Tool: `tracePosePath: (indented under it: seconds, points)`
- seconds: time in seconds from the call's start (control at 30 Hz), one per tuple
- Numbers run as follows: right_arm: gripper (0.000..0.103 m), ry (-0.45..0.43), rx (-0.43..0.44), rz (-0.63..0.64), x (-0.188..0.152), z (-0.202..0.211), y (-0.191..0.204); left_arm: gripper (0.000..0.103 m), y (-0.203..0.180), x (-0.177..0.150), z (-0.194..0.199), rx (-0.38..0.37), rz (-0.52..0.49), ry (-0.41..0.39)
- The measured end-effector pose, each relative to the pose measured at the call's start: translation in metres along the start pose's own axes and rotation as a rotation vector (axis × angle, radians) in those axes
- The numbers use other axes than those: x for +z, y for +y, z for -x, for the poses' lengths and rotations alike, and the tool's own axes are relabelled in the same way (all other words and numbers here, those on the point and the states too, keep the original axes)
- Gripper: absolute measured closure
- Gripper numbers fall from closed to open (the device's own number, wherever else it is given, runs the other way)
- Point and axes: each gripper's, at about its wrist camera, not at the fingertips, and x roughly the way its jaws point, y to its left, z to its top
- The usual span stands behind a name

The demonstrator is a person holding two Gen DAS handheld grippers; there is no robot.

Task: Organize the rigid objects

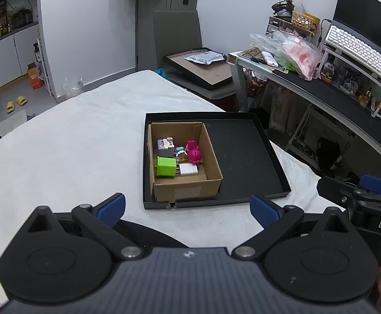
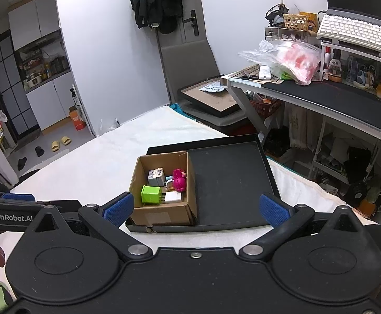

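A white-covered table (image 1: 72, 141) carries a shallow black tray (image 1: 245, 151), its right half bare. A cardboard box (image 1: 188, 188) fills the tray's left half. Inside the box, a green plug adapter (image 1: 164, 167) lies at 7 o'clock, a white charger (image 1: 188, 169) just beside it, a grey adapter (image 1: 164, 147) at 11 o'clock and a magenta toy (image 1: 193, 151) at 2 o'clock. The left gripper (image 1: 188, 206) and the right gripper (image 2: 195, 208) hover near the tray's 6 o'clock edge, jaws spread wide, holding nothing.
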Motion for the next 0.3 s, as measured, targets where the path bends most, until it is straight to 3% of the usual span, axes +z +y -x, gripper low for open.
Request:
tracePosePath:
  seconds: [0.3]
  points:
    - [0.0, 0.012, -0.014, -0.001, -0.0034, -0.0035, -0.0004, 0.002, -0.0031, -0.0027, -0.0075, -0.007, -0.006, -0.003]
